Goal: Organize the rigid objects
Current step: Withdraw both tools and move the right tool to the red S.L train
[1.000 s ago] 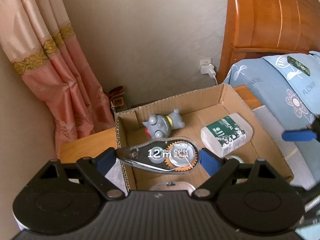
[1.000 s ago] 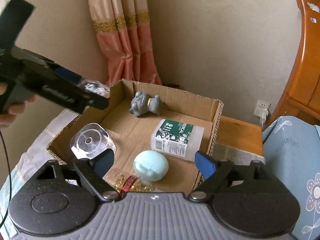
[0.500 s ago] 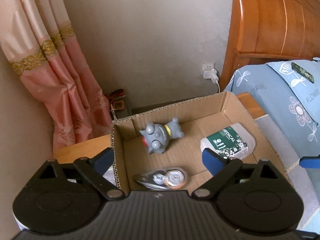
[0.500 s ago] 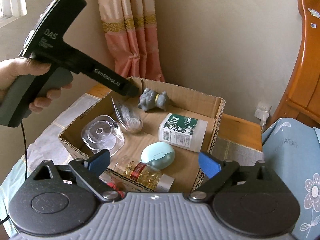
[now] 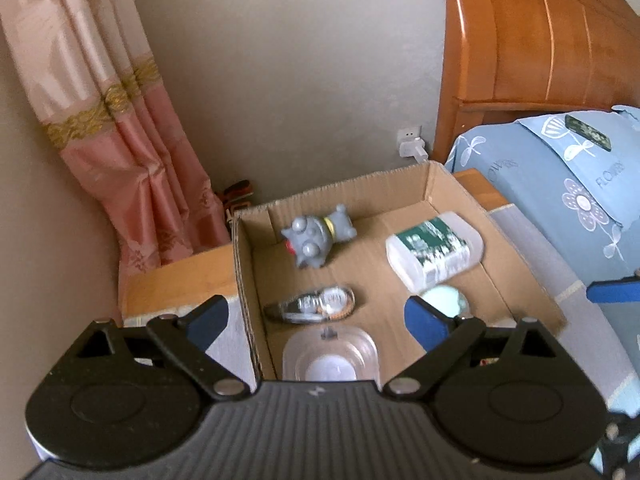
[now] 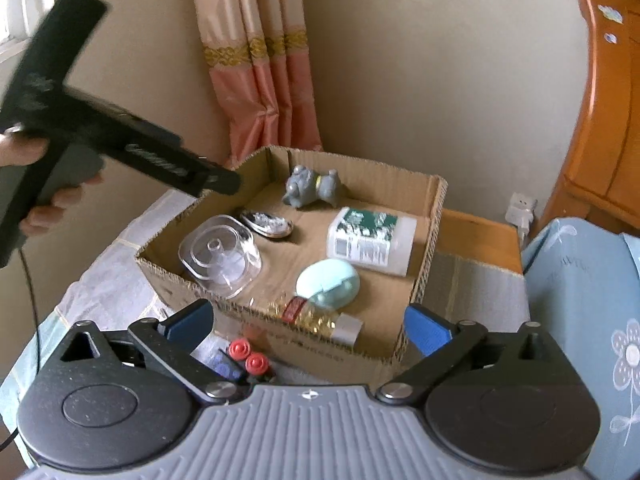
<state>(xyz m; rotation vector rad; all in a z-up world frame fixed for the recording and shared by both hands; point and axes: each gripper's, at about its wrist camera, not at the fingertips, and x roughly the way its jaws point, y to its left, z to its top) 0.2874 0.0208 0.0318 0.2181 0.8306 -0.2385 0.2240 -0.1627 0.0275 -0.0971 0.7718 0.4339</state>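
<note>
An open cardboard box (image 5: 444,184) (image 6: 436,216) holds a grey toy figure (image 5: 316,238) (image 6: 312,188), a clear correction-tape dispenser (image 5: 310,306) (image 6: 268,222), a white bottle with a green label (image 5: 434,250) (image 6: 370,238), a pale blue egg-shaped case (image 6: 328,282), a clear plastic container (image 5: 330,360) (image 6: 220,258) and a bottle of golden capsules (image 6: 316,318). My left gripper (image 5: 316,322) is open and empty above the box's near left side; it also shows in the right wrist view (image 6: 224,180). My right gripper (image 6: 306,326) is open and empty in front of the box.
The box sits on a cloth-covered surface (image 6: 100,288) beside a wooden nightstand (image 5: 180,280). Two red-capped items (image 6: 248,354) lie in front of the box. A blue floral pillow (image 5: 568,192), wooden headboard (image 5: 540,40), pink curtain (image 5: 132,152) and wall plug (image 5: 412,146) surround it.
My left gripper opened and let the correction-tape dispenser drop into the box, then drew back and up. My right gripper pulled back a little.
</note>
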